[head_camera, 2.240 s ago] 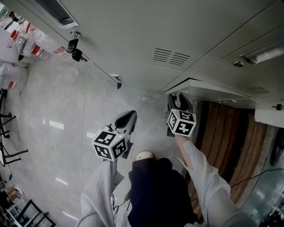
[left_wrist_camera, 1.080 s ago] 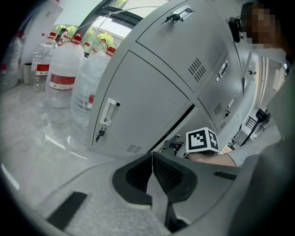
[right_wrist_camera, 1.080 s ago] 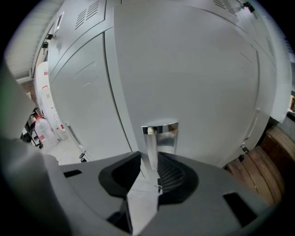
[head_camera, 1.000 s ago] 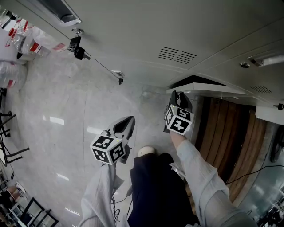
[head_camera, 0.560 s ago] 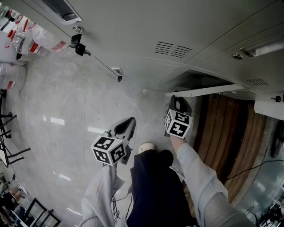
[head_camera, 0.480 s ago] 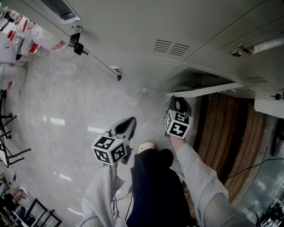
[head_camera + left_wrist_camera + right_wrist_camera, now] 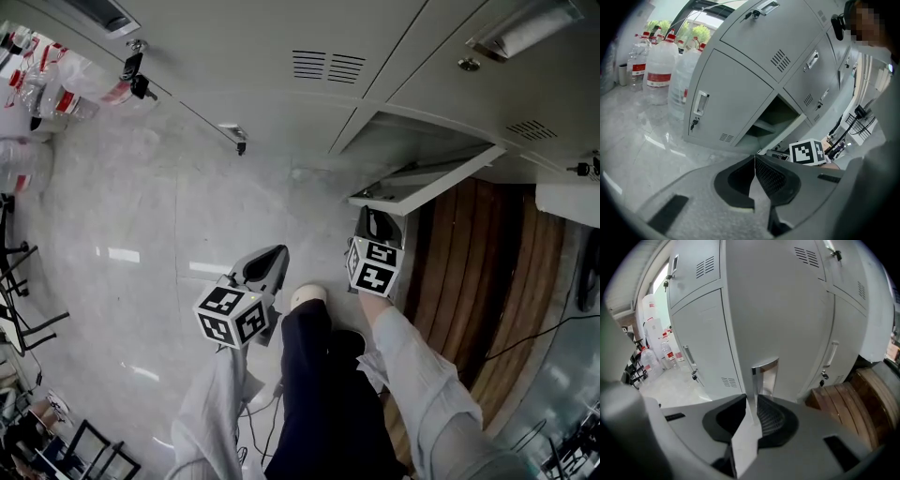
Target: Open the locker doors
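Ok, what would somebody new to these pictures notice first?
The partly open locker door stands out first, low in the row of grey lockers. The right gripper is closing its jaws on the door's edge by the metal handle. The left gripper hangs shut and empty over the pale floor, and big water bottles stand at the lockers' far left end.
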The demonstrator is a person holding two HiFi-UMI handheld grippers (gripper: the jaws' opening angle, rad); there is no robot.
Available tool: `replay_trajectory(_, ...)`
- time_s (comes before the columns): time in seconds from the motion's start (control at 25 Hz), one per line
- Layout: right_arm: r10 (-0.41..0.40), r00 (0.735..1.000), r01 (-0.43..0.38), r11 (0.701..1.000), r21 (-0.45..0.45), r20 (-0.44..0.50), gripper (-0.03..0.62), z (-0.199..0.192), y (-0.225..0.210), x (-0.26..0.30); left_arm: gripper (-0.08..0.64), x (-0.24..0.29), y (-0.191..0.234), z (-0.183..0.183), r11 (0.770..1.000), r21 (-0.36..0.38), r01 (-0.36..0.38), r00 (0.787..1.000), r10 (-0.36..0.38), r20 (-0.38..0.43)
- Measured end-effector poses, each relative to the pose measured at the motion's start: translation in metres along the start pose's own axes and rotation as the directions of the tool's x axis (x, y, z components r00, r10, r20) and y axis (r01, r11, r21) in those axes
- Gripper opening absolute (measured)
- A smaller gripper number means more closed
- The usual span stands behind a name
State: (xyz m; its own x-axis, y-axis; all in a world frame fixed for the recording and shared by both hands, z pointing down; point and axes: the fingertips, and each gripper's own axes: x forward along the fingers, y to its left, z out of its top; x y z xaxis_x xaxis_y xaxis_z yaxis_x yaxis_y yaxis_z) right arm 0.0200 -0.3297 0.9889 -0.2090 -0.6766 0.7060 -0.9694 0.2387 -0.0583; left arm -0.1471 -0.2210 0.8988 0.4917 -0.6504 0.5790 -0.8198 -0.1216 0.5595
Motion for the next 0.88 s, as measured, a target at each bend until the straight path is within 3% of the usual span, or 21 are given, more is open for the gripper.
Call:
replay_trajectory(0.2,0.038,0.999,-0.038,0.999,-0.025,-0.016,0.083,-0.004,-0.003,-0.004,0.011,-0.002,-0.009,-0.009,1.000,0.001,-0.002,1.000,0.002,0.004)
replay_trajectory(0.88,0.037,0.999,-0.038,0.998,-0.042,-0.020,0.063,-0.020,-0.014,-0.020,0.011,-0.006,-0.022,-0.030,1.000,0.019,-0.004,1.000,0.004,-0.015)
